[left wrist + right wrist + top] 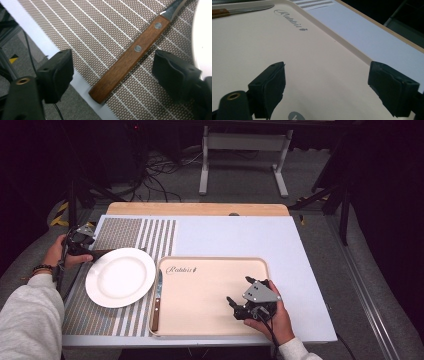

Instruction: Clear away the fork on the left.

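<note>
A wooden-handled knife (pixel 130 58) lies on the striped mat (pixel 87 37) beside the plate (pixel 120 276). The left gripper (pixel 112 72) straddles its handle, jaws wide, seemingly ready to grasp. The right gripper (pixel 241 297) waits wide open over the tray (pixel 200 295), where another knife (pixel 157 301) lies.

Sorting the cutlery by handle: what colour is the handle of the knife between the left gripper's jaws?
Reddish-brown wood with two metal rivets, clearest in the left gripper view.

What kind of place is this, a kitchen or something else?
Probably a lab or recording studio, not a kitchen: dark curtained surroundings, loose cables on the floor, and a staged table with a tray, plate and placemat.
</note>
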The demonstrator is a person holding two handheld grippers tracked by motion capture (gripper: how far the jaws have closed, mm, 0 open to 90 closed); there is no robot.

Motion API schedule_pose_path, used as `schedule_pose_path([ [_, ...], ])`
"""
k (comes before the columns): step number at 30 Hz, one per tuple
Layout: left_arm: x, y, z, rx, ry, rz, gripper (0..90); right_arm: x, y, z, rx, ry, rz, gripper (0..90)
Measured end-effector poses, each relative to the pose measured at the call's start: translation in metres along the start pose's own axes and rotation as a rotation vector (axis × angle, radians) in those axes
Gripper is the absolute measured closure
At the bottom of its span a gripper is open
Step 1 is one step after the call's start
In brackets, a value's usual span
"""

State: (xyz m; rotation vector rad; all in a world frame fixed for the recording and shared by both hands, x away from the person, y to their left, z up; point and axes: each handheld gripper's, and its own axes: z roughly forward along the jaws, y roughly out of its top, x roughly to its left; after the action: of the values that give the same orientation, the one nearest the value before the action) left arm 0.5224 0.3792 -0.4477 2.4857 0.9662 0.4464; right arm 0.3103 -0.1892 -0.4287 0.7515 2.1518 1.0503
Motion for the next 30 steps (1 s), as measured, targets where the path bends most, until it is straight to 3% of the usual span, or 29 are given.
schedule_pose_path([
  [9,-0.003,0.003,0.001,0.014,-0.023,0.021,28.0,-0.001,-0.002,0.002,0.011,0.022,-0.006,15.7],
  [17,-0.007,0.005,-0.002,0.032,-0.089,0.060,59.5,0.000,-0.001,0.003,0.018,0.045,-0.014,15.6],
  [21,-0.011,0.007,-0.003,0.047,-0.103,0.073,67.9,0.002,-0.002,0.004,0.028,0.060,-0.024,15.6],
  [23,-0.014,0.009,-0.003,0.054,-0.094,0.096,75.0,0.003,-0.002,0.004,0.034,0.064,-0.034,15.6],
  [27,-0.017,0.009,-0.004,0.053,-0.079,0.094,76.2,0.005,-0.002,0.003,0.034,0.073,-0.038,15.5],
  [30,-0.021,0.010,-0.003,0.035,-0.029,0.098,76.3,0.006,-0.001,0.004,0.037,0.078,-0.047,15.5],
])
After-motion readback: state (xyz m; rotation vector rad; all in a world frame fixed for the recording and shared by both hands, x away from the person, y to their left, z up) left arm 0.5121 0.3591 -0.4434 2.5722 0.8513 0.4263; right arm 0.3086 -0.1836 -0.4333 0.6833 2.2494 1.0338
